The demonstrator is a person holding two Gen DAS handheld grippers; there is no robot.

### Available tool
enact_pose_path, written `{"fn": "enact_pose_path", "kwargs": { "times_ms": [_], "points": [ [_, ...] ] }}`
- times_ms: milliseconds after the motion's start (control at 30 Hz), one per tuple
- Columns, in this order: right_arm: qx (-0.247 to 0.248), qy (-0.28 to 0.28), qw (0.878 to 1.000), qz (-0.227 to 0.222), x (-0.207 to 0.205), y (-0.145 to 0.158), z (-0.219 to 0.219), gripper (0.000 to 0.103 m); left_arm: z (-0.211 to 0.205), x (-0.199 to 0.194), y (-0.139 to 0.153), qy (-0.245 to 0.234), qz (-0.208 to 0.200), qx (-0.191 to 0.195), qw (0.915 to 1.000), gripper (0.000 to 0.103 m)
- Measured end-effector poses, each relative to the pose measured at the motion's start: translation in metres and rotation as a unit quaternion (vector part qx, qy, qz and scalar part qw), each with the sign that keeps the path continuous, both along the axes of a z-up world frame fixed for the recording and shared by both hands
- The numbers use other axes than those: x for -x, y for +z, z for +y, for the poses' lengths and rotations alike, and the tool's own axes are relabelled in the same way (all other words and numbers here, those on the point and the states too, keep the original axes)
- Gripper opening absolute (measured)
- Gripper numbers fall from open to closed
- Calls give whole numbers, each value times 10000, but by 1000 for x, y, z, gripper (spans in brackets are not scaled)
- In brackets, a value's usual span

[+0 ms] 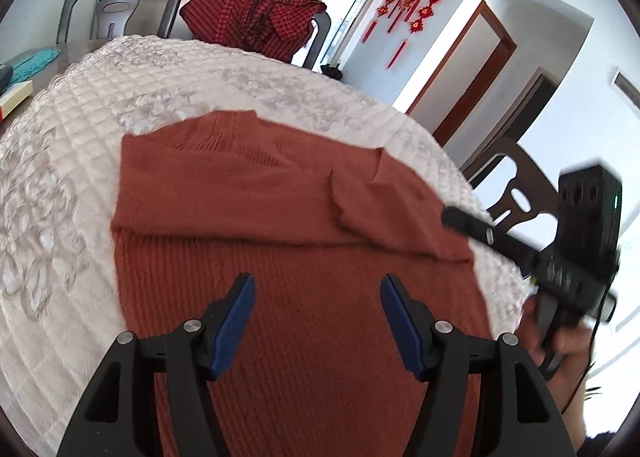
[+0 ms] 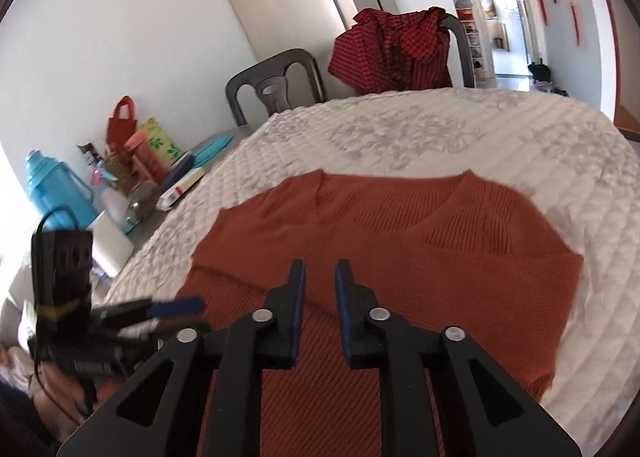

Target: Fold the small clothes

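While the quilted table cover carries it, the rust knitted sweater lies flat at the cover's middle, sleeves already folded across its chest. We judge the lengthwise folds remain. Our left gripper hovers over the sweater, jaws wide and empty; our right gripper likewise, jaws narrow, gripping nothing.

Left wrist view sitting low and close over rust sweater, facing forward along own fingers toward far chairs and hallway. Right wrist view looking from other side, equally near, facing same way. Both sharing sweater, quilted cover, red checked garment; each catching other gripper at frame edge.
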State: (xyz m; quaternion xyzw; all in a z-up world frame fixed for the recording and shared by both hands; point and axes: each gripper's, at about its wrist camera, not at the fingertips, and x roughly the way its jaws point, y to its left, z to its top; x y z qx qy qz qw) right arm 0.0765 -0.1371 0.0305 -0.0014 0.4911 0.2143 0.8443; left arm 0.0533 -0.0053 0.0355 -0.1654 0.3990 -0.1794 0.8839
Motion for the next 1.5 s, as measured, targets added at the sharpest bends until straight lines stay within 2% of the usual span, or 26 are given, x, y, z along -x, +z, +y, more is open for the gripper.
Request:
{"fn": "enact_pose_path", "kwargs": {
  "times_ms": [33,233,300,367,400,467,533,667,767,933,1000,1033,1067,1100,1133,1200,1267,1333,1433,1500],
  "points": [
    [-12,-27,10000,7,2,1,-2,32,-2,-3,2,-35,2,30,10000,67],
    [244,-443,9987,32,23,8,-39,32,-34,-43,9,-413,71,-46,9991,67],
    [232,-561,9981,67,27,6,-48,32,-45,-61,4,-502,266,-44,9984,57],
    [219,-709,9972,71,30,5,-59,32,-58,-78,-7,-616,516,-106,9967,39],
    [196,-777,9967,89,31,4,-64,32,-63,-82,-13,-638,584,-197,9961,35],
    [199,-862,9960,134,32,2,-70,32,-67,-84,-17,-611,538,-391,9959,16],
    [258,-941,9951,164,33,-1,-76,32,-65,-81,-14,-599,477,-323,9965,10],
    [248,-1114,9932,240,32,-3,-86,32,-56,-65,-5,-537,135,-326,9979,9],
    [392,-1141,9924,244,32,-1,-88,32,-56,-65,-15,-574,249,-409,9972,9],
    [148,-1203,9925,-131,29,15,-89,32,-61,-67,-12,-612,133,-479,9969,10],
    [439,-1272,9909,-23,20,7,-91,32,-61,-67,-8,-571,66,-536,9969,11],
    [578,-1348,9891,96,17,0,-94,22,-60,-66,-6,-547,49,-533,9971,12],
    [678,-1472,9864,278,13,-8,-101,17,-57,-65,-3,-495,13,-541,9973,12],
    [587,-1563,9856,272,13,-6,-107,14,-53,-63,0,-427,-50,-559,9975,12],
    [643,-1616,9844,260,13,-3,-111,14,-50,-62,4,-351,-114,-586,9976,12],
    [1061,-1703,9795,171,15,1,-112,14,-44,-63,10,-234,-202,-592,9978,12],
    [1121,-1775,9776,137,16,6,-115,14,-44,-67,16,-224,-262,-557,9978,16],
    [911,-1747,9804,5,15,14,-114,14,-52,-73,16,-329,-248,-632,9972,22],
    [960,-1603,9823,-83,5,17,-104,14,-69,-87,5,-529,-47,-720,9960,22],
    [970,-1477,9842,-49,-6,11,-99,14,-75,-96,-7,-499,114,-832,9952,22]
  ]
}}
